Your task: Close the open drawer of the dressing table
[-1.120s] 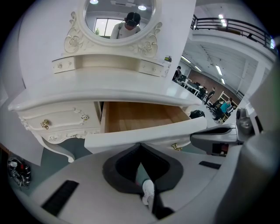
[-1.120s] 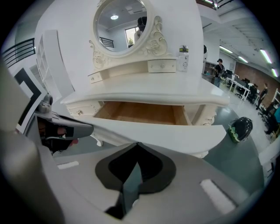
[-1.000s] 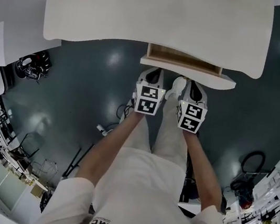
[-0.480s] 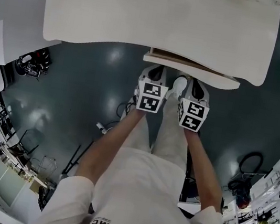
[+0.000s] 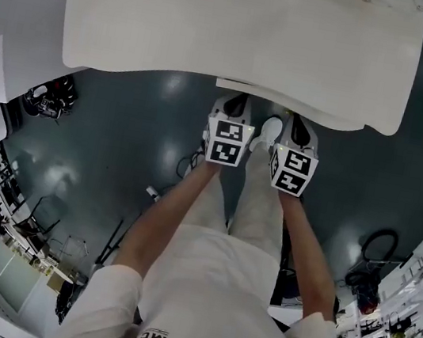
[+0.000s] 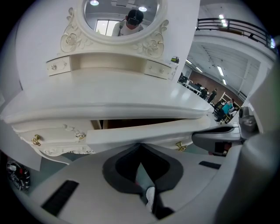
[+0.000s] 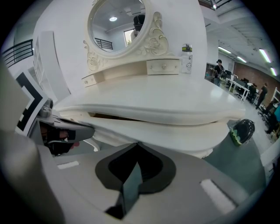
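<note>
Pressing the left gripper point(image 6: 140, 146) and the right gripper point(image 7: 138, 145) nose-first against the front of the drawer point(image 6: 144, 130), both claws pinched together on nothing, tips touching the white panel side by side. Seeing that drawer tucked almost fully under the top of the dressing table point(image 5: 242, 33), leaving just a thin dark slit above its front in both gripper views, looking wider toward the left end, though possibly only the lens playing tricks.

Guessing the main risk here as pushing harder on one side, skewing the drawer in its runners and jamming it just short of flush. Also worrying a bit about those closed tips skating off the panel and jabbing the carved apron point(image 6: 61, 151) or a brass knob point(image 6: 179, 145) just beside.

Not spotting anything actually blocking the drawer's path.

Noticing round about: the oval mirror point(image 6: 120, 17) with little drawers point(image 6: 57, 65) under it, a white shoe point(image 5: 267, 132) peeking between the grippers in the head view, a green-and-black helmet point(image 7: 239, 130) on the floor off to the right, and cables point(image 5: 379, 244) lying well apart.
</note>
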A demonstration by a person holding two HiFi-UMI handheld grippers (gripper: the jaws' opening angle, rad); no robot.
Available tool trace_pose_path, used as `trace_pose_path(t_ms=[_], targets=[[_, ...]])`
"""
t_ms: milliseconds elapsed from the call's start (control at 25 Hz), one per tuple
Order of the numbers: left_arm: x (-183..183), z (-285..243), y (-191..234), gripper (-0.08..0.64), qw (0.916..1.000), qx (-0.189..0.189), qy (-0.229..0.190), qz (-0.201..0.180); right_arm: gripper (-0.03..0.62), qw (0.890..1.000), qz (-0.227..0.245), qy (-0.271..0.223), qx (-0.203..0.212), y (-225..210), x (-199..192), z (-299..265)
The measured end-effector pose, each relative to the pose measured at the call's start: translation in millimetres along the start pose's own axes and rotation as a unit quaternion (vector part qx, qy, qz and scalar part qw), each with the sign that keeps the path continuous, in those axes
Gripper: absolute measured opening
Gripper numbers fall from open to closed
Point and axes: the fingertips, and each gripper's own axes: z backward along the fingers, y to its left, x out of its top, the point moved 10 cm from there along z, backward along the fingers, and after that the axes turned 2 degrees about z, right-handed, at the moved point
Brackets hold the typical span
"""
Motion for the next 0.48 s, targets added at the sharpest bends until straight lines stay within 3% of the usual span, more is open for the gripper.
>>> trace_pose_path(t_ms=[480], targets=[[17.4, -8.8, 3.4, 0.000, 0.9998, 0.007, -0.015, 0.006, -0.005, 1.000, -0.003, -0.014, -0.008, -7.3, 16.0, -8.2]])
